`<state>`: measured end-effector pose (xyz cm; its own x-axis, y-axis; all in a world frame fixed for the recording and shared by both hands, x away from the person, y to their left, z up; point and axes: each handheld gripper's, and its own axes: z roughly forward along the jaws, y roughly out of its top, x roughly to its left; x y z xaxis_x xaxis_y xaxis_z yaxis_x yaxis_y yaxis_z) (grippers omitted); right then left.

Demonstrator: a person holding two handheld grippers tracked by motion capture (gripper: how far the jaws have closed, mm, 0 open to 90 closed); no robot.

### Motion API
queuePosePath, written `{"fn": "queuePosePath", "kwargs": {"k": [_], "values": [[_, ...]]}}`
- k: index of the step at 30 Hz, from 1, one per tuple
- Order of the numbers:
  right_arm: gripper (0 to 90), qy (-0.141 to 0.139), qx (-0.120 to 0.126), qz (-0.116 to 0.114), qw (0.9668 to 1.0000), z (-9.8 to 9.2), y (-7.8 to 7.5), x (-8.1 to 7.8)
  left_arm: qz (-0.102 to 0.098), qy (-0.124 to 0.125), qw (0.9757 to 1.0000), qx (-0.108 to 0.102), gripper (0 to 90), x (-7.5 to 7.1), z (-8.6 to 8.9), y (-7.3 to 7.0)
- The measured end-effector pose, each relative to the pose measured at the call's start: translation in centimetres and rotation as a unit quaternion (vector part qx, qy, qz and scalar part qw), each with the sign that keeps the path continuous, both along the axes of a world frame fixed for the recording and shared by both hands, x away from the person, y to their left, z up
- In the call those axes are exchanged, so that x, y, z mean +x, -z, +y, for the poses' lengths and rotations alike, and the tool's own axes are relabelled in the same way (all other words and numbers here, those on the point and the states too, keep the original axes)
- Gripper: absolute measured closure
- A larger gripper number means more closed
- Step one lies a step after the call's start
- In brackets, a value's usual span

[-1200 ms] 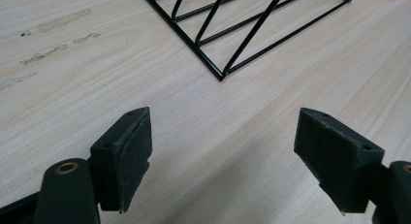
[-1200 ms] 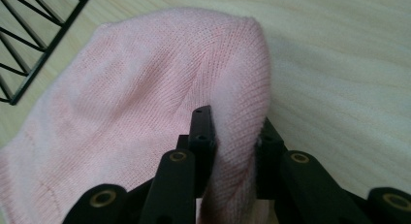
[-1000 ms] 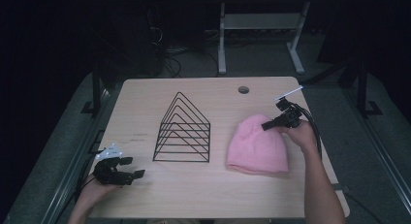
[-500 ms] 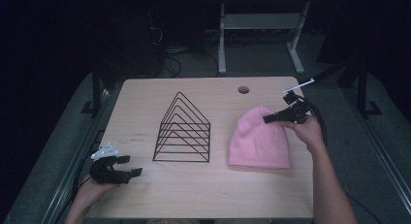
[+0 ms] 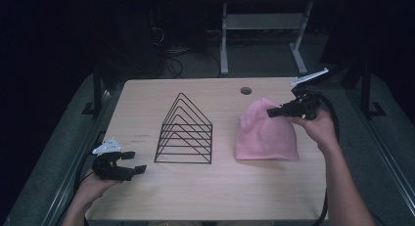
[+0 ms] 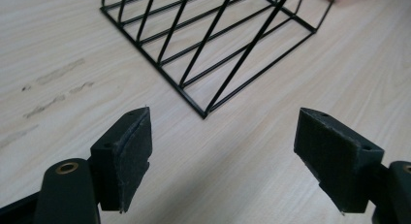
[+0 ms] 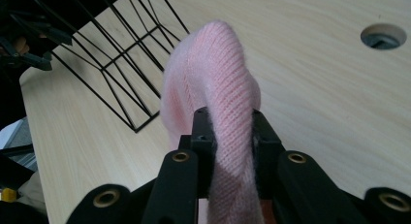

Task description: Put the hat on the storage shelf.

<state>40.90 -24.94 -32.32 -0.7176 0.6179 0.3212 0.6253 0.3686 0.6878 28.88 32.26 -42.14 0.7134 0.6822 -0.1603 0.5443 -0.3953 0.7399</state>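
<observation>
Work in hand: pink knit hat [image 5: 265,133] being lifted by one edge, likely to go onto the black wire rack [image 5: 185,130].
Right tool [image 5: 274,112]: clenched on a fold of the hat; in the right gripper view the knit is bunched between the two jaws [image 7: 231,136] and rises in a hump beyond them.
Left tool [image 5: 131,162]: released, jaws wide apart, nothing between them; held low at the near left corner of the table [image 5: 220,196].
Hat position: right half of the table, most of it lying flat; far right corner raised by the right tool.
Hat long axis: runs near-to-far, wider hem toward the person, rounded crown toward the far edge.
Rack position: centre of the table, just left of the hat, apart from it; its peaks stand upright.
Key relation: the rack lies to the left of the gripped hat, so the carry goes leftward across the hat's own width.
Nearer hand: right one already has the hat; left tool is nearer the rack's near left corner [image 6: 203,115], free to steady it.
Risk (judgement): hanging knit may snag on the wire peaks.
</observation>
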Motion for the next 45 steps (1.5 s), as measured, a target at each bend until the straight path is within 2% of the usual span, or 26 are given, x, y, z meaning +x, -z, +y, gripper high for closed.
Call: {"fn": "queuePosePath", "kwargs": {"k": [7, 16, 26, 37, 45], "values": [[76.8, -0.008, -0.003, -0.031, 0.9995, 0.5, -2.6, -0.9, 0.000, 0.016, 0.9999, -0.002, 22.7, 0.3, 0.3, -1.9], [76.8, -0.017, 0.014, -0.051, 0.9984, 0.8, -5.0, -1.5, 0.001, 0.052, 0.9986, -0.004, 22.5, 1.1, -0.3, -4.8], [76.8, -0.037, 0.021, -0.076, 0.9962, 2.2, -7.9, -2.1, 0.009, 0.071, 0.9974, -0.002, 22.2, 1.9, -1.1, -7.0], [76.7, -0.061, 0.027, -0.104, 0.9923, 4.7, -11.9, -2.4, -0.002, 0.098, 0.9951, -0.009, 22.0, 3.0, -2.2, -10.1], [76.6, -0.084, 0.024, -0.118, 0.9891, 7.3, -14.4, -2.4, -0.005, 0.112, 0.9937, -0.007, 22.0, 3.6, -3.3, -11.7]]}}
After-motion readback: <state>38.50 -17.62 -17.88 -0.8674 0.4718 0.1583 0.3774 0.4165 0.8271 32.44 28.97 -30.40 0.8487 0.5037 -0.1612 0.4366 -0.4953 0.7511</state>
